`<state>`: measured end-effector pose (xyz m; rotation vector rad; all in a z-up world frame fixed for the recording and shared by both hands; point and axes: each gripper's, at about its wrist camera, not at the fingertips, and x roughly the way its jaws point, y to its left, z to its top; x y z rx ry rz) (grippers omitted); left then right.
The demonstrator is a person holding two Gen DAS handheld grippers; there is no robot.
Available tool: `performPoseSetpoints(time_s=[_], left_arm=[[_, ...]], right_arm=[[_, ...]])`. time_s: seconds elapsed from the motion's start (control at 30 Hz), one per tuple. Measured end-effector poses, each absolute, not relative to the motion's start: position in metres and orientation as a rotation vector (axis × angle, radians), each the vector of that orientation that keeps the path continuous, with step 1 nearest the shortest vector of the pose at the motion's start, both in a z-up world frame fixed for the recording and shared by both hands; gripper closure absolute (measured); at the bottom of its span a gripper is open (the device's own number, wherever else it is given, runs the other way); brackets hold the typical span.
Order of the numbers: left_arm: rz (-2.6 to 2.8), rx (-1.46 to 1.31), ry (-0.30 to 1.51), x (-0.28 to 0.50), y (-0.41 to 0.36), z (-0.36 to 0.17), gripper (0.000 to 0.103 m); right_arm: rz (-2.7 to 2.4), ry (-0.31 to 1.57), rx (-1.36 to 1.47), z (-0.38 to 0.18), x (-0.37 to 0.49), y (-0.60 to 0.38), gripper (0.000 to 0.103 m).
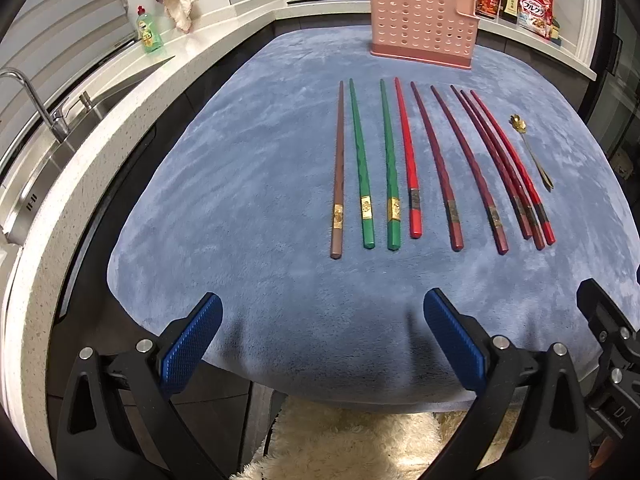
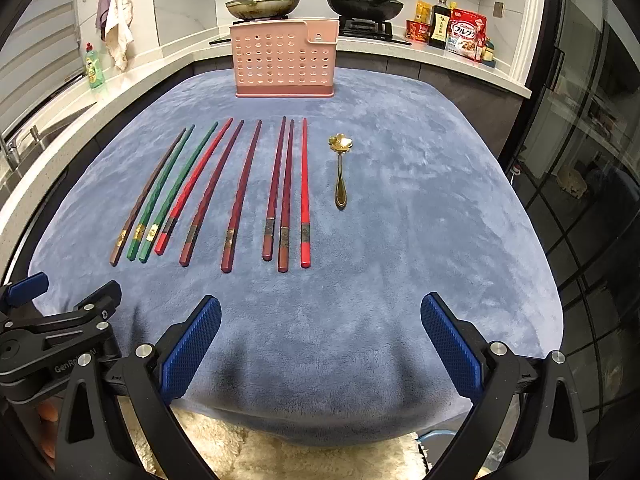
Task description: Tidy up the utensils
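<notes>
Right wrist view: nine lacquered chopsticks point(image 2: 236, 196) in brown, green, red and maroon are laid side by side on the blue plush cloth point(image 2: 420, 240), well ahead of the right gripper point(image 2: 320, 344), whose blue-padded jaws are spread wide and empty. A gold flower-bowled spoon point(image 2: 341, 168) is placed just right of them. A pink perforated plastic utensil holder point(image 2: 284, 58) is stood behind. The left gripper point(image 1: 320, 344) is likewise held wide, short of the row.

Kitchen: speckled pale counter point(image 1: 100, 128) wraps left and far sides; steel sink point(image 1: 52, 152) with faucet point(image 1: 36, 100) left; stove point(image 2: 320, 28) with two pans far; dark glass door point(image 2: 580, 140) right.
</notes>
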<state>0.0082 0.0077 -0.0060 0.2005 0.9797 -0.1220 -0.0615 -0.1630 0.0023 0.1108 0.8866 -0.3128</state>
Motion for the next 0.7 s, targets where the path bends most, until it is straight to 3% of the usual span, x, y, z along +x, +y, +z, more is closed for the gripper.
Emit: performPoseSetpoints(time_s=[0.7], left_arm=[[-0.051,0.078,1.027,0.076,0.041,-0.023,0.007]], right_arm=[[-0.32,0.911,0.164,-0.009,-0.035,-0.189,0.007]])
